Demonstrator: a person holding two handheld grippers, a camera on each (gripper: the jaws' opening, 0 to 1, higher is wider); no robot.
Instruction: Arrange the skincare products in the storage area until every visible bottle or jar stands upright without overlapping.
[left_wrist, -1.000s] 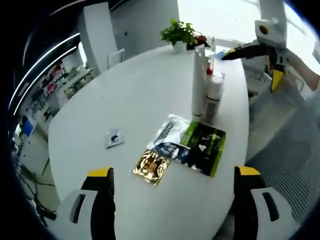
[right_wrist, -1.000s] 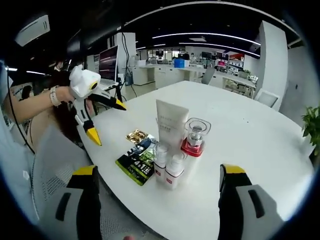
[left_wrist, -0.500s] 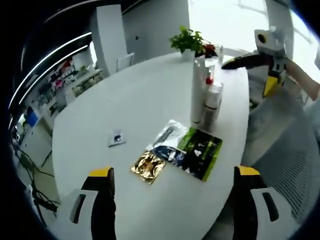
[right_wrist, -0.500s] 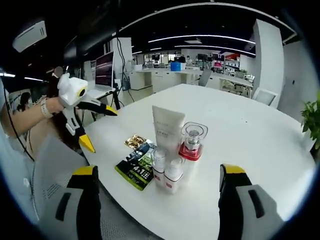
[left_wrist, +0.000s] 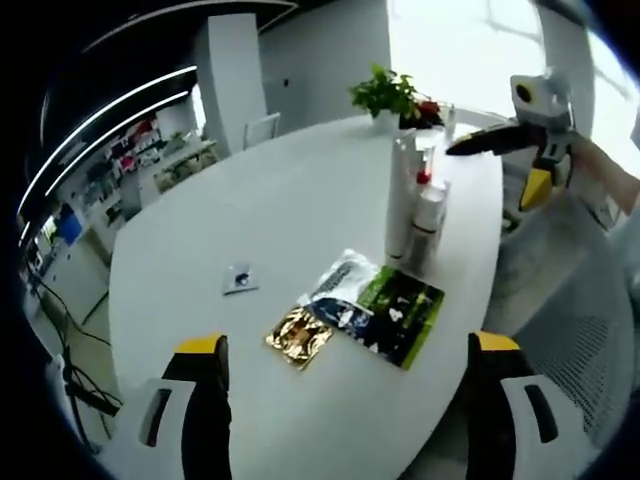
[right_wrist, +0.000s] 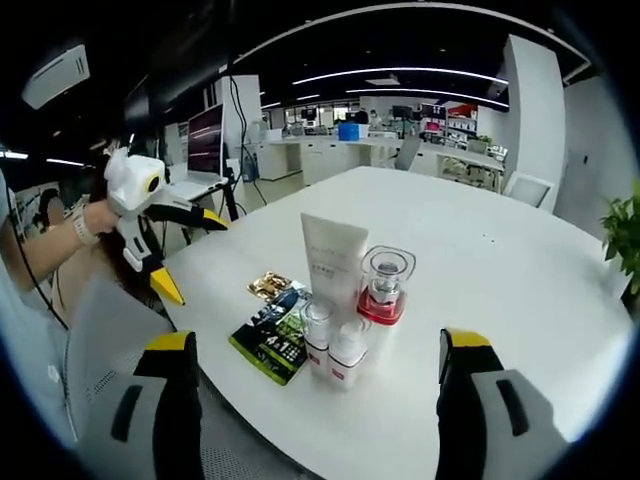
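A tall white tube (right_wrist: 335, 255) stands upright near the edge of the white table (right_wrist: 500, 260). Close beside it are a clear-capped jar with a red base (right_wrist: 385, 285) and two small clear-capped bottles (right_wrist: 318, 335). My right gripper (right_wrist: 320, 345) is open and held back off the table edge in front of this cluster. The same tube (left_wrist: 400, 195) and a bottle (left_wrist: 430, 210) stand beyond my open left gripper (left_wrist: 347, 348), which hovers short of the table. Each gripper appears open in the other's view, the left (right_wrist: 190, 255) and the right (left_wrist: 492, 170), with nothing in them.
Flat sachets lie by the bottles: a green one (left_wrist: 395, 315), a blue-white one (left_wrist: 335, 285), a gold one (left_wrist: 298, 338) and a small one apart (left_wrist: 239, 279). A potted plant (left_wrist: 385, 95) stands at the table's far end. A mesh chair (right_wrist: 100, 340) is beside the table edge.
Both cameras drifted a little. In the right gripper view the left gripper has drawn back leftward from the table edge. The bottles and sachets have not moved.
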